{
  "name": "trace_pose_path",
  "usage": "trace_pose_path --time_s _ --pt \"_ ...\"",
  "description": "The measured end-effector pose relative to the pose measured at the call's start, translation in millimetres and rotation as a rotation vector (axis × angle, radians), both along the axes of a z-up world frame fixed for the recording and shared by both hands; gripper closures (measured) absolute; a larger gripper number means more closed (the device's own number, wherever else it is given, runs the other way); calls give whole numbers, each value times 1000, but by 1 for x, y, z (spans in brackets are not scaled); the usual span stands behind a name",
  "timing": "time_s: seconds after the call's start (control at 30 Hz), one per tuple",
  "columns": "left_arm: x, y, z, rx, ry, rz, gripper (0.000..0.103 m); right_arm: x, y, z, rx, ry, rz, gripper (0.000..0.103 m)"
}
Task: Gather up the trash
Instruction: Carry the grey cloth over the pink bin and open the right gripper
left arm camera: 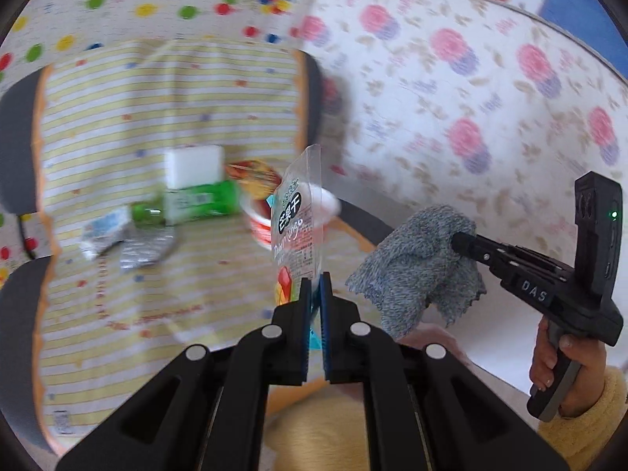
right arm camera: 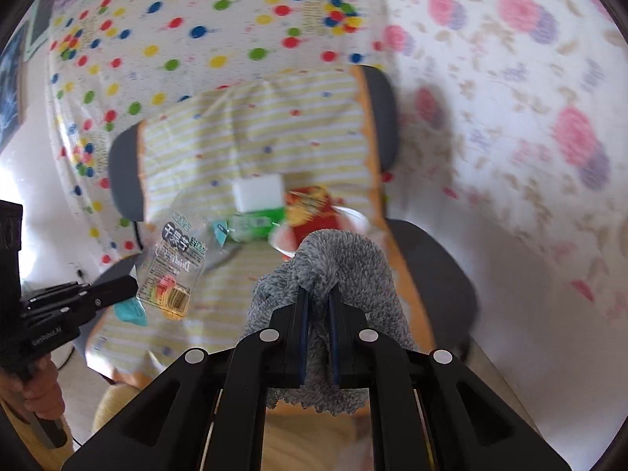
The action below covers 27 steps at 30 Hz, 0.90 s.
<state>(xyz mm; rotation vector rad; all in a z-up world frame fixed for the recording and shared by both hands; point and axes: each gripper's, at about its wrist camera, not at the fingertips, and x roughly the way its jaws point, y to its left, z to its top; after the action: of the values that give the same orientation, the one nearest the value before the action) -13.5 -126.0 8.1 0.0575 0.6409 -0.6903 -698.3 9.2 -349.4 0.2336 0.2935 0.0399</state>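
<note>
My left gripper (left arm camera: 316, 286) is shut on the bottom edge of a clear dried-mango packet (left arm camera: 298, 227), which stands upright above the striped table (left arm camera: 157, 98). To the right, my right gripper (left arm camera: 461, 241) is held by a hand in a yellow sleeve and is shut on a grey knitted cloth (left arm camera: 416, 263). In the right wrist view the cloth (right arm camera: 341, 263) drapes over the right gripper (right arm camera: 316, 294), pinched between its blue pads. The left gripper (right arm camera: 129, 286) enters from the left with the packet (right arm camera: 176, 263).
On the table lie a white block (left arm camera: 194, 165), a green packet (left arm camera: 196, 204), a red-and-white cup (left arm camera: 267, 219) with a red lid (left arm camera: 255, 172), a silver foil wrapper (left arm camera: 145, 249) and a white-blue wrapper (left arm camera: 104, 231). Dark chairs (right arm camera: 125, 168) flank the table. Flowered fabric (left arm camera: 471, 98) fills the right.
</note>
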Motion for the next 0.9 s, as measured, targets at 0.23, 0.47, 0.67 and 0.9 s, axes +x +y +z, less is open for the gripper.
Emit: trace_pose_path --time_s 0.23,0.47,0.67,0.9 --pt "-26 -79 -22 -13 26 -200 100 -35 -53 -59 46 118 -201 92" --pt "-37 -108 -51 0 76 -261 100 -33 -78 -113 73 254 -283 85" --pt "-38 -108 -60 29 90 -256 100 -22 -86 -133 113 309 -271 64" --pt "-41 -113 -66 47 98 -276 100 -38 -92 -114 132 247 -279 64"
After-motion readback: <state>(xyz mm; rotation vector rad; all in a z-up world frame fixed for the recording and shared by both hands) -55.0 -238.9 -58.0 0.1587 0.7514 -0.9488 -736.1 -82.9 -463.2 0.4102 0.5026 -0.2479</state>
